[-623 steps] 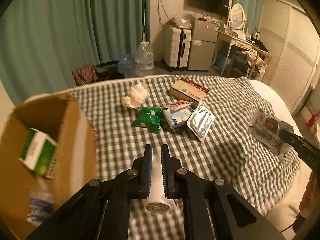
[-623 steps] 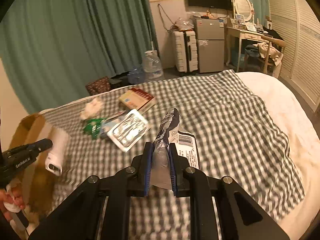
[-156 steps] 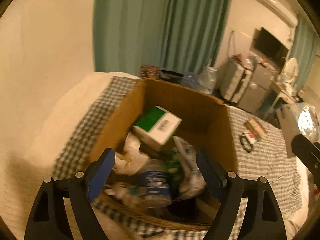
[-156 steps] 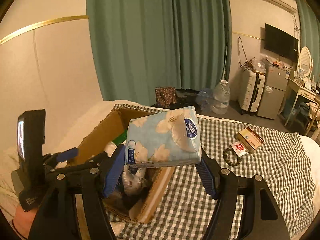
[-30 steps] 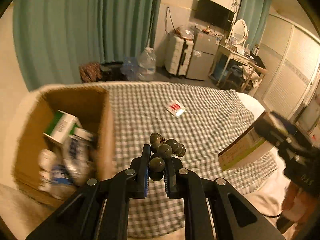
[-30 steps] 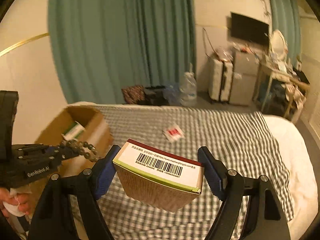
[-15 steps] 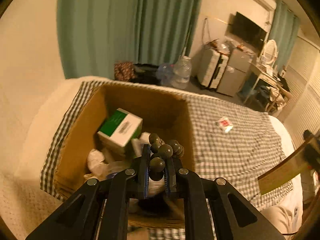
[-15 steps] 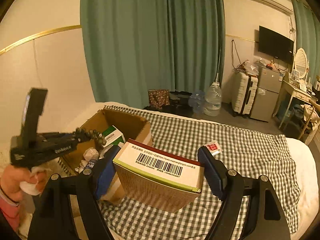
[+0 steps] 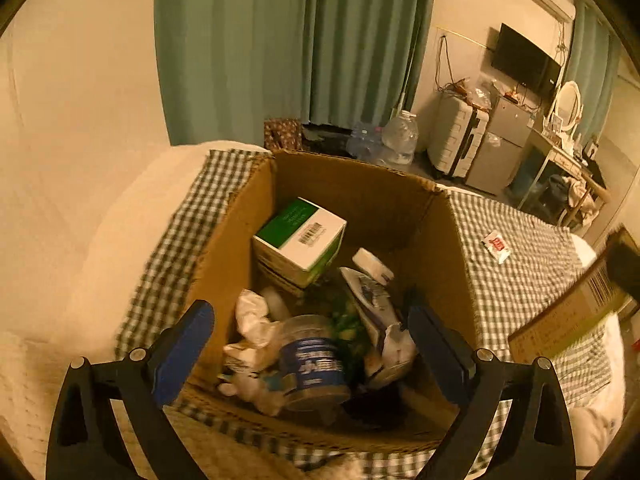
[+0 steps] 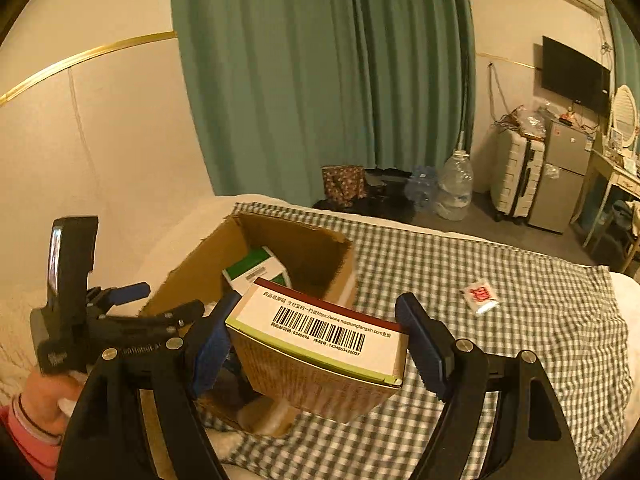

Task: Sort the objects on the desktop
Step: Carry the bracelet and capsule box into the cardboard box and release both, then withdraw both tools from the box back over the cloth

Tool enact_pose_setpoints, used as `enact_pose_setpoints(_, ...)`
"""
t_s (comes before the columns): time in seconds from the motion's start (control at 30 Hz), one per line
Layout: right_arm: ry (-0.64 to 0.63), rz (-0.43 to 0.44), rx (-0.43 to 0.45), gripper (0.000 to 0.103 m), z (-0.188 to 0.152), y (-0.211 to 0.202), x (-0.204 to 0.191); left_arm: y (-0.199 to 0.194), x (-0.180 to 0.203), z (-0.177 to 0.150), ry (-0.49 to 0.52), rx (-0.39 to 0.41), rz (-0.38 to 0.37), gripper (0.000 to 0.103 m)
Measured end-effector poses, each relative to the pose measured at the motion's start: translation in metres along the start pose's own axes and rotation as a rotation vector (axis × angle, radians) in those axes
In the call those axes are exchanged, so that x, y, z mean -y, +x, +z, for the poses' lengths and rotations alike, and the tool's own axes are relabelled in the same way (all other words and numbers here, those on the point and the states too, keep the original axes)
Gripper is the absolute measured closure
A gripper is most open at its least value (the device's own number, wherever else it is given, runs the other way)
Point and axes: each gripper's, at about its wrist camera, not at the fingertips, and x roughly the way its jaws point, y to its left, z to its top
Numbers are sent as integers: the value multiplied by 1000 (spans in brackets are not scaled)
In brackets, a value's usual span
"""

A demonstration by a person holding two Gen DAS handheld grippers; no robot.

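An open cardboard box (image 9: 352, 184) sits on the checked bedcover, holding a green-and-white carton (image 9: 300, 236), a blue-labelled jar (image 9: 314, 364), crumpled tissue and packets. My left gripper (image 9: 312, 352) is open and empty right above the box. My right gripper (image 10: 316, 356) is shut on a medicine box (image 10: 320, 344) with a barcode, held in the air just right of the cardboard box (image 10: 296, 244). The medicine box (image 9: 568, 320) shows at the right edge of the left wrist view. A small red-and-white sachet (image 10: 480, 296) lies on the cover.
The green-and-white checked cover (image 10: 520, 280) spreads to the right over a white bed. Behind stand green curtains (image 10: 320, 80), a water jug (image 10: 454, 190), a suitcase (image 10: 516, 176) and a small fridge (image 10: 560, 172). The left gripper's handle (image 10: 68, 300) is at the left.
My left gripper has opened over the cardboard box and the dark bead bracelet has left it. My right gripper has carried the medicine box closer to the cardboard box.
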Motion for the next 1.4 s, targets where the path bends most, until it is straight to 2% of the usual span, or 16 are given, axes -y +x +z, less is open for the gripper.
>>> enact_pose_setpoints(0.33,-4,76,3,24,21,32,-44,-2,-10,-3,-5,41,54,3)
enact_pose_setpoints(0.37,0,75,14,22,24,34,-47,-2,-12,-3,-9,43,58,3)
enact_pose_setpoints(0.43,10,68,24,11,30,39,-53,-2,-15,-2,-17,45,56,3)
enact_pose_setpoints(0.6,28,57,42,10,39,36,-57,-5,-11,-3,-12,49,69,3)
enact_pose_setpoints(0.83,84,-4,69,10,34,-11,-17,-21,18,-6,31,78,50,3)
enact_pose_setpoints(0.97,79,-105,88,10,33,-54,12,-42,52,-11,28,123,64,2)
enact_pose_setpoints(1.07,50,-163,107,10,38,-89,28,-58,80,-16,4,158,5,0)
enact_pose_setpoints(1.23,80,-204,169,10,28,-136,65,-64,134,-23,84,142,-26,0)
enact_pose_setpoints(1.4,105,-263,172,10,1,-146,106,-60,177,-33,121,113,-43,0)
